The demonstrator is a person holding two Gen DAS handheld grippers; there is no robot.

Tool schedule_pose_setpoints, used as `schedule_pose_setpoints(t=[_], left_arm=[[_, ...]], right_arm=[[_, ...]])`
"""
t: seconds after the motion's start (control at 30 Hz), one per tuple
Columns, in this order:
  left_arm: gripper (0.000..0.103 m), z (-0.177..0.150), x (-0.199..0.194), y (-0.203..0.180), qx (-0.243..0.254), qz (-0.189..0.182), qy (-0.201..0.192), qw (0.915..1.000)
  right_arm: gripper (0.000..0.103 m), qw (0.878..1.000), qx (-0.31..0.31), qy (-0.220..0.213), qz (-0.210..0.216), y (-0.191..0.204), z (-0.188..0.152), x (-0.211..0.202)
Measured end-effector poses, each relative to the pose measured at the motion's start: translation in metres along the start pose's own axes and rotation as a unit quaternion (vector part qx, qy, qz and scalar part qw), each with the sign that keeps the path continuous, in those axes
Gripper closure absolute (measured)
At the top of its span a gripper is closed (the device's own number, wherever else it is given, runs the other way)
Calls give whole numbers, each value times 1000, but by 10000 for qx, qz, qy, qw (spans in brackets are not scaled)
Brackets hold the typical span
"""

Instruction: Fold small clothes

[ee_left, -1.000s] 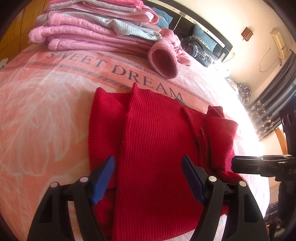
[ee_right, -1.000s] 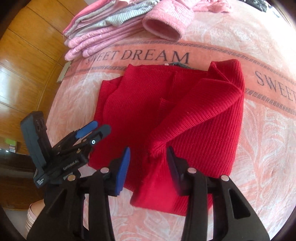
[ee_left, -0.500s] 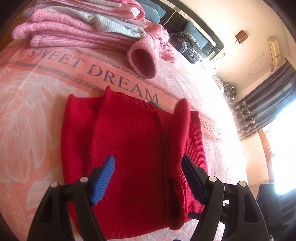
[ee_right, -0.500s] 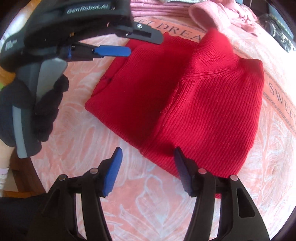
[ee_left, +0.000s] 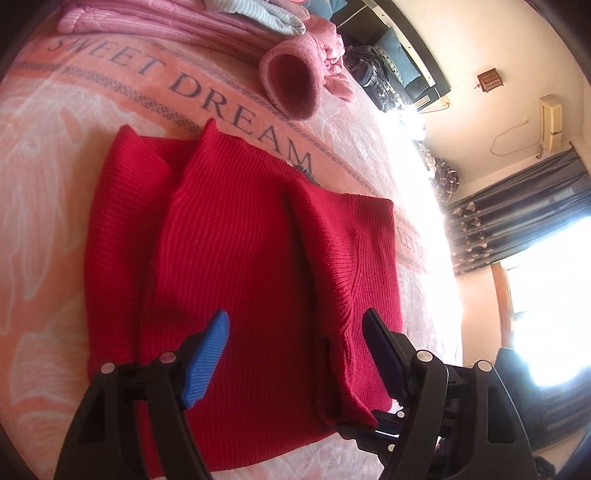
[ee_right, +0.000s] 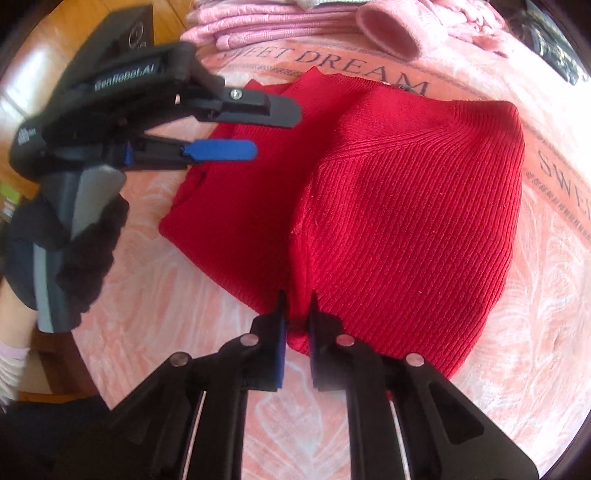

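Observation:
A red ribbed knit sweater (ee_left: 251,266) lies partly folded on the pink bedspread, both sides turned in over its middle. My left gripper (ee_left: 295,350) hovers open above the sweater's near hem with nothing between its fingers. In the right wrist view the same sweater (ee_right: 399,206) fills the centre, and my right gripper (ee_right: 297,317) is shut on its near hem at the fold line. The left gripper (ee_right: 266,129) also shows there at upper left, held open by a gloved hand above the sweater's left part.
A stack of folded pink and striped clothes (ee_left: 192,22) lies at the far end of the bedspread (ee_left: 48,177), with a pink sleeve cuff (ee_left: 291,81) open toward me. Dark bags (ee_left: 373,70) and curtains (ee_left: 517,206) stand beyond the bed. Wooden flooring (ee_right: 44,59) lies to the left.
My right gripper moved in to the sweater's near hem and shut on it. The left gripper stayed open and shifted slightly over the sweater.

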State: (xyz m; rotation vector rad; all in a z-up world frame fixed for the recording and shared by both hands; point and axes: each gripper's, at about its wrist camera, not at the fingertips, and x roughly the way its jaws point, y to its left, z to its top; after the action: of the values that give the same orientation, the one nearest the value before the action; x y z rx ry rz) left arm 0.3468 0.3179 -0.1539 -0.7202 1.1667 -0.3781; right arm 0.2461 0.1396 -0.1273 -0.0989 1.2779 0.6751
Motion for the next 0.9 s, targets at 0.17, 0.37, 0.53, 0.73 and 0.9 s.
schedule_pose_setpoints(t=[0.17,0.37,0.53,0.73,0.9], left_arm=[[28,0,32,3,-484,-649,414,9959],[28,11,65,2,-932,-1130,500,9879],[28,22,81,-10,-1067,-1437,403,9830],[33,30,102,-22,-1056,-1700,483,9786],[70,40,108,-29,-794,-1751,426,9804]], right_arm=[[95,9941,627,-285,835,-26,0,-30],[95,9887,749,-563,1168,-39,-1,-57],[95,9878,683,-663,1236,-44,-5,-69],[95,9858,662,-735,1360,-47,-10,-75],[95,9853,615,-714,1423,-46,-11,-72]])
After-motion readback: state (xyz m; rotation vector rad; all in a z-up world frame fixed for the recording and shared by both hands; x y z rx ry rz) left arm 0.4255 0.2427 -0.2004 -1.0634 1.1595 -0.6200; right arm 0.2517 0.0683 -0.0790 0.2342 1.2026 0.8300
